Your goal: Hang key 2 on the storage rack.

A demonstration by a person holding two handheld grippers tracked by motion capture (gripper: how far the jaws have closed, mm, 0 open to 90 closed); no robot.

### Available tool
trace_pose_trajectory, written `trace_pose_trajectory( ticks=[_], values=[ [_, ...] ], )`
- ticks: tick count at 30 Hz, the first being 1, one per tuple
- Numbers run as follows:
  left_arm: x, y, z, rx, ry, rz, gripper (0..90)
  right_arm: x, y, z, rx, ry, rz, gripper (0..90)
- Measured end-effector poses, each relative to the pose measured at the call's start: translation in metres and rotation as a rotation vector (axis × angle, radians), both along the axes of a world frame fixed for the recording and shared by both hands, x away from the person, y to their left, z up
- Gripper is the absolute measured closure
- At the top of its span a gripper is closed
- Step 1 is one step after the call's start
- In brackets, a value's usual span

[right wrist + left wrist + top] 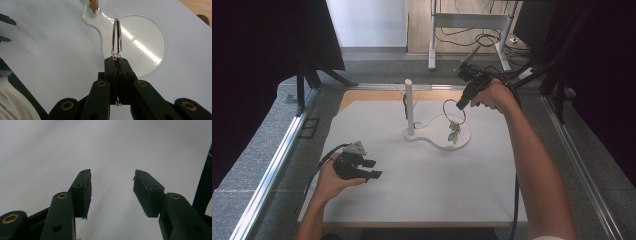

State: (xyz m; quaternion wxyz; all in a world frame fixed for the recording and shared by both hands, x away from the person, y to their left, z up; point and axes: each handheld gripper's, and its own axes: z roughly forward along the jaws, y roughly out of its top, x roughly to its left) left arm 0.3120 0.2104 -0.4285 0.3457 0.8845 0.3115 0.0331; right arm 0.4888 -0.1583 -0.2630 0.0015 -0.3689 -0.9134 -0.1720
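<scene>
Right gripper (460, 104) pinching the ring (454, 111) at its edge, held up over the round end of the white stand (439, 140), charms (454, 132) dangling below. Left gripper (373, 169) spread with nothing between, resting low on the mat (422, 185), well apart.

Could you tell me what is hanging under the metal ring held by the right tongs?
Small charms, one teal, dangle under the ring above the white stand base. Their attachment is too small to see.

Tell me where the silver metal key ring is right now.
In the high view, the silver metal key ring hangs at centre right, pinched by the right tongs, above the round white stand base, right of the white upright post.
</scene>
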Motion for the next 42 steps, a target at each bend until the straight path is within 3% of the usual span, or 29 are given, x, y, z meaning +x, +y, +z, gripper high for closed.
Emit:
trace_pose_trajectory(
  ticks=[18,33,42],
  values=[
    [0.000,0.001,0.001,-0.012,0.001,0.005,49.2,0.014,0.009,-0.002,0.027,-0.004,0.008,87.9],
    [-0.001,0.003,0.002,-0.013,-0.001,0.008,49.2,0.018,0.015,-0.004,0.024,-0.001,0.001,87.9],
    [-0.003,0.006,0.004,-0.020,-0.005,0.010,49.1,0.029,0.024,-0.002,0.013,-0.005,-0.005,87.9]
  ],
)
